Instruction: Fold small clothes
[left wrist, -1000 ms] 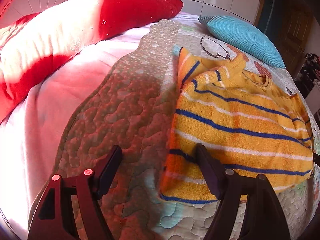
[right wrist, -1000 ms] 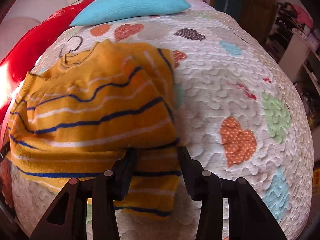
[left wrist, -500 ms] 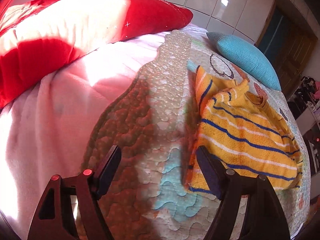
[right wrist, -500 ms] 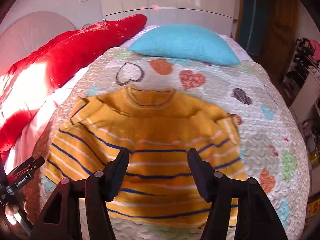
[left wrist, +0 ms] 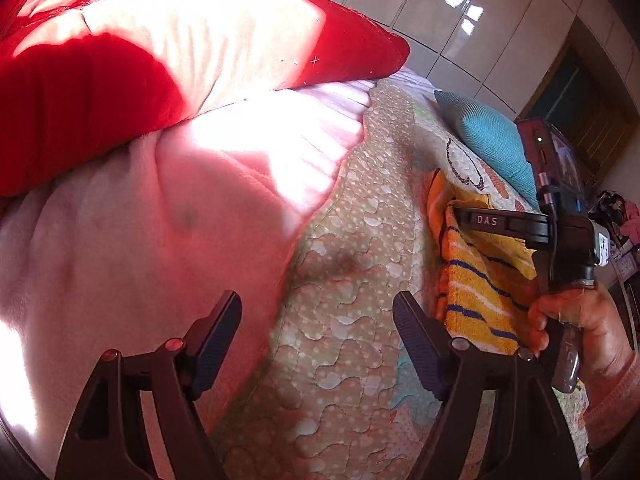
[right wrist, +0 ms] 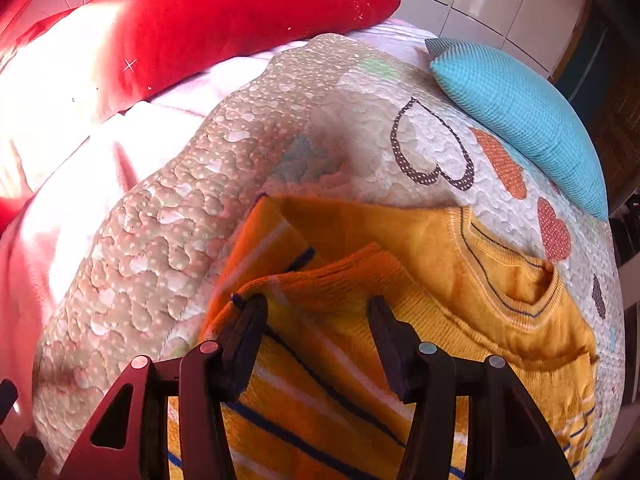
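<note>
Right claw (right wrist: 316, 320) has swung from the sweater's hem side to its folded sleeve end, jaws partly apart and astride it, not yet pinching. Yellow striped sweater (right wrist: 460, 292) lies on the bed quilt (right wrist: 160, 220). Left claw (left wrist: 316, 320) has drifted aside, wide open, empty. Sleeve fold looks next.

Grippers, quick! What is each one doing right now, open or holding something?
Left gripper: open, empty, over the quilt.
Right gripper: open over the yellow striped sweater, its folded sleeve between the jaws, not pinched.
</note>
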Available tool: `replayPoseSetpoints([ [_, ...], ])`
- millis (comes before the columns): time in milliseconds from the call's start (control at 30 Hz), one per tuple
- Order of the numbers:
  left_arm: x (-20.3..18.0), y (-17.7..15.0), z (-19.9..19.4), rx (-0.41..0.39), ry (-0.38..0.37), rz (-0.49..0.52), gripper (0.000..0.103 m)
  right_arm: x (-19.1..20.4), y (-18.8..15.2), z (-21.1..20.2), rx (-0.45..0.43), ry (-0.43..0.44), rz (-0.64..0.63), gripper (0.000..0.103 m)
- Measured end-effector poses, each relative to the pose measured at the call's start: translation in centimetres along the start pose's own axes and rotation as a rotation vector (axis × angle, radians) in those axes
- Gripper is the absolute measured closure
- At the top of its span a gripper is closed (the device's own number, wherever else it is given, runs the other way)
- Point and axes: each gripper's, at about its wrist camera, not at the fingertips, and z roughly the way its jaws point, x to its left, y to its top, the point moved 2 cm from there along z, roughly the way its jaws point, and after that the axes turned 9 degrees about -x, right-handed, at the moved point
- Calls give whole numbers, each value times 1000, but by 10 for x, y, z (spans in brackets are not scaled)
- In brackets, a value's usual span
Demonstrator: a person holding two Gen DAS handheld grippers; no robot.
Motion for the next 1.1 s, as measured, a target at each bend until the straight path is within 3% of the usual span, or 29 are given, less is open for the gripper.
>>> replayPoseSetpoints([
  [200,2,5,5,3,-1,-19,26,-12,8,2,40,30,55,44],
  [333,-3,3,5,2,0,-3,26,-34,-4,-35,3,76,138,37],
  [467,-14,-3,5,8,-15,25,26,-63,-35,-85,-44,102,156,37],
  [600,-35,-10,3,5,-42,81,26,-104,-83,-127,-80,30,150,37],
  [767,-69,-25,13,10,-6,206,26,-154,-152,-139,-15,-31,179,37],
  [867,-76,-35,32,59,64,264,26,-194,-194,-134,34,-70,242,36],
  [900,-75,-37,35,68,73,261,26,-211,-207,-132,49,-97,276,30],
  [933,-73,-36,36,68,75,251,26,-229,-219,-132,42,-85,332,24],
  [1000,-66,-34,35,68,94,232,26,-259,-238,-139,9,-55,456,25],
  [1033,-63,-34,36,75,101,225,26,-269,-244,-143,9,-82,495,25],
  [1067,-62,-35,38,83,105,221,26,-277,-249,-145,34,-183,496,25],
  [1100,-62,-35,38,85,108,223,26,-283,-253,-147,41,-227,493,24],
])
